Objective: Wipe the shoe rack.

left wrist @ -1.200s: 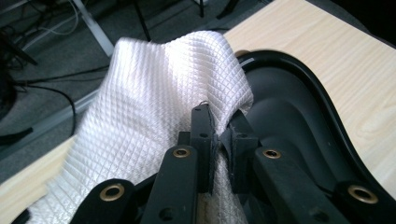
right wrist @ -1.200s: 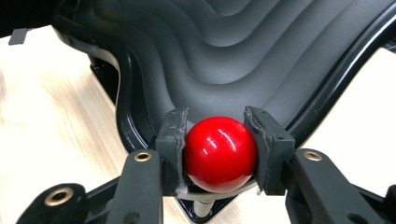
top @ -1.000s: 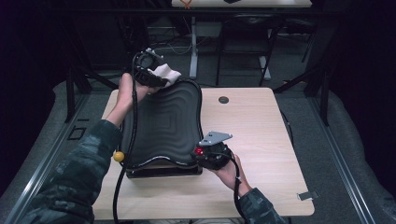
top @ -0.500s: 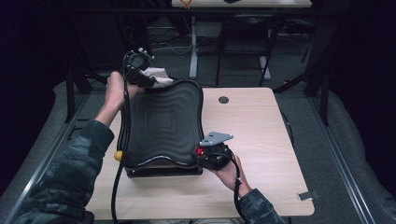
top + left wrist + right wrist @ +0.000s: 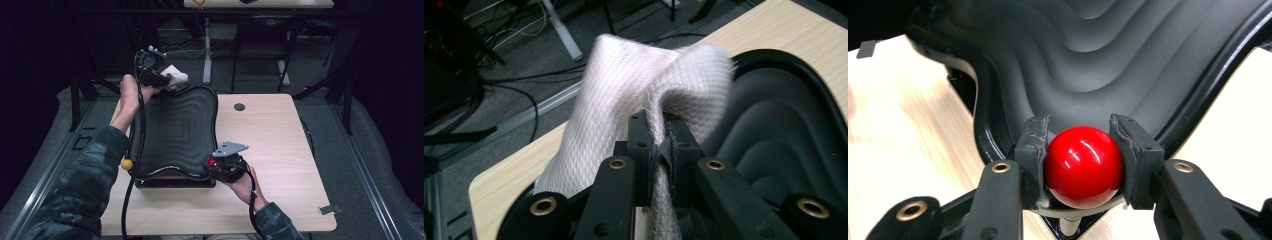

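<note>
A black tray [image 5: 175, 130] with wavy stepped ridges stands on the wooden table. At its far left corner my left gripper [image 5: 162, 79] is shut on a white woven cloth [image 5: 176, 75]. In the left gripper view the cloth [image 5: 624, 85] is pinched between the jaws of that gripper [image 5: 658, 135] and billows above the tray's rim [image 5: 784, 115]. At the tray's near right corner my right gripper [image 5: 215, 165] is shut on a glossy red ball [image 5: 212, 162]. The right gripper view shows the ball [image 5: 1083, 167] squeezed between both pads [image 5: 1034, 145], with the tray's ridges [image 5: 1098, 65] behind it.
A yellow ball [image 5: 127, 164] sits at the tray's near left corner. A black base [image 5: 175, 183] shows under the tray's near edge. A round black grommet [image 5: 239, 106] is set in the table at the far right, and a small grey clip [image 5: 327, 210] lies near the right front corner.
My left gripper has shifted a little to the left with the cloth, along the tray's far edge. The right gripper has stayed on the red ball.
</note>
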The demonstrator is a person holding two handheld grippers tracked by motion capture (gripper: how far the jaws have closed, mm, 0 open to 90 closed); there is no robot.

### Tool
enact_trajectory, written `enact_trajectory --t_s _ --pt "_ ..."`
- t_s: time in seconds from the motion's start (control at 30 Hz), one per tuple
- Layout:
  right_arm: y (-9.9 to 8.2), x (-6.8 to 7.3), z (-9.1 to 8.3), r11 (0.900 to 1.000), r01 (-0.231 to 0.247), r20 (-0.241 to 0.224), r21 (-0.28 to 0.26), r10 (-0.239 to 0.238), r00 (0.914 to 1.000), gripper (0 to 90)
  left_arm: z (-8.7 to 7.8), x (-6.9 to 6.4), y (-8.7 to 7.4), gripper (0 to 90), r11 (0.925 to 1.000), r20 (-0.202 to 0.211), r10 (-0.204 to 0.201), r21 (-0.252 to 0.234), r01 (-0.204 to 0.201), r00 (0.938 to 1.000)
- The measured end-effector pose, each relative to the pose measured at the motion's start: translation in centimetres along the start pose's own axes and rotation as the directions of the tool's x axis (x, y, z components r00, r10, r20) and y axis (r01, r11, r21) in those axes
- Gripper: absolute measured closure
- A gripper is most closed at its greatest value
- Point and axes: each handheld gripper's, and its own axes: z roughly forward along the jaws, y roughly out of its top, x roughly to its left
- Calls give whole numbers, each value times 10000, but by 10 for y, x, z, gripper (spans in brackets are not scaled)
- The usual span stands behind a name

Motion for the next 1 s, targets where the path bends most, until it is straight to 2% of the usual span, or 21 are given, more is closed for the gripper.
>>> enact_trajectory --t_s 0.13,0.17,0.33,0.43,0.57,0.7,0.73,0.77,0.83,0.9,0.93,1.0 --pt "1 1 3 9998 214 -92 25 -213 9997 599 -1 -10 3 834 9998 147 160 -137 -158 9998" --pt "2 1 4 9994 341 -144 33 -340 9993 599 1 -15 5 833 9996 274 101 -281 -93 9996" --pt "3 0 5 9989 473 -294 50 -471 9985 599 6 -26 9 821 9993 370 114 -349 -101 9992" --pt "3 -2 6 9981 608 -363 29 -607 9975 599 15 -34 13 821 9996 124 95 -279 -91 9999" --pt "2 -2 5 9985 540 -467 3 -540 9975 598 27 -39 14 821 9997 23 -134 -189 135 9999" --pt "2 -2 5 9987 505 -470 -19 -505 9976 597 42 -46 13 824 9994 -458 -311 -176 304 9985" --pt "1 -2 6 9990 438 -422 -73 -441 9981 596 42 -46 13 825 9994 -458 -311 -176 304 9985" --pt "1 -2 6 9992 387 -399 -125 -392 9984 595 50 -46 9 826 9993 -733 -372 -63 368 9966" --pt "1 0 6 9992 344 -346 -192 -351 9988 586 51 -46 8 829 9991 -773 -420 -132 411 9961" --pt "2 3 4 9989 468 -37 -19 -468 9989 495 51 -47 7 831 9991 -895 -402 -181 388 9952" --pt "1 4 3 9992 402 164 25 -402 9991 484 51 -47 7 831 9992 -942 -370 -175 355 9949" --pt "0 5 1 9993 372 476 7 -372 9982 552 51 -46 7 832 9993 -960 -341 -150 328 9948"
